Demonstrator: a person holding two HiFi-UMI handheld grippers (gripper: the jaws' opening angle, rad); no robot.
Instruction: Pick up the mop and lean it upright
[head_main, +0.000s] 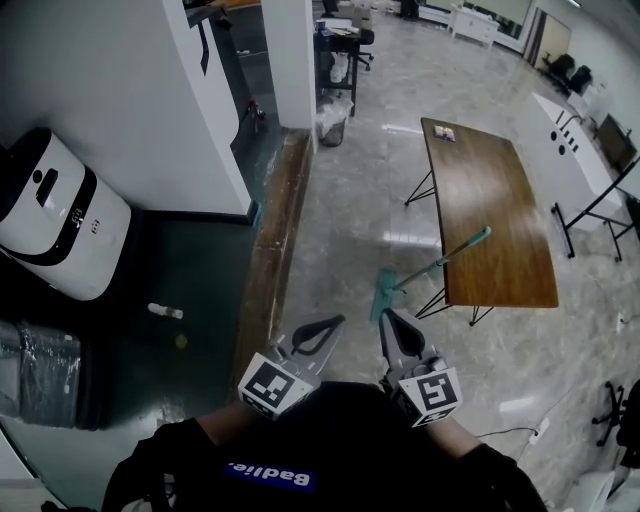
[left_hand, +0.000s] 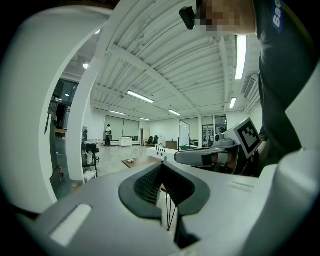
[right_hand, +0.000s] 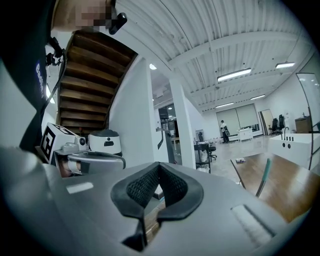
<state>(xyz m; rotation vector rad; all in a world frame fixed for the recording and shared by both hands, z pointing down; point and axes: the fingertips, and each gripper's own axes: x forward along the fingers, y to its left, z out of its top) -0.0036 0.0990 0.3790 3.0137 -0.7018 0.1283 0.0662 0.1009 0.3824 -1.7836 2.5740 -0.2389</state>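
The mop has a teal head (head_main: 384, 291) lying on the shiny floor. Its thin handle (head_main: 452, 254) slants up to the right and rests against the near left edge of the wooden table (head_main: 490, 200). In the right gripper view the teal handle (right_hand: 264, 173) shows in front of the tabletop. My left gripper (head_main: 333, 321) and right gripper (head_main: 389, 316) hover close to my body, short of the mop head. Neither touches it. The left gripper (left_hand: 161, 166) and the right gripper (right_hand: 159, 167) are both shut with nothing between their pads.
A white pillar (head_main: 290, 60) and wall stand at the far left, with a wooden ledge (head_main: 272, 240) along the dark floor. A white machine (head_main: 50, 215), a wrapped black box (head_main: 40, 375) and a small bottle (head_main: 165, 311) are on the left. A bin (head_main: 333, 125) stands by the pillar.
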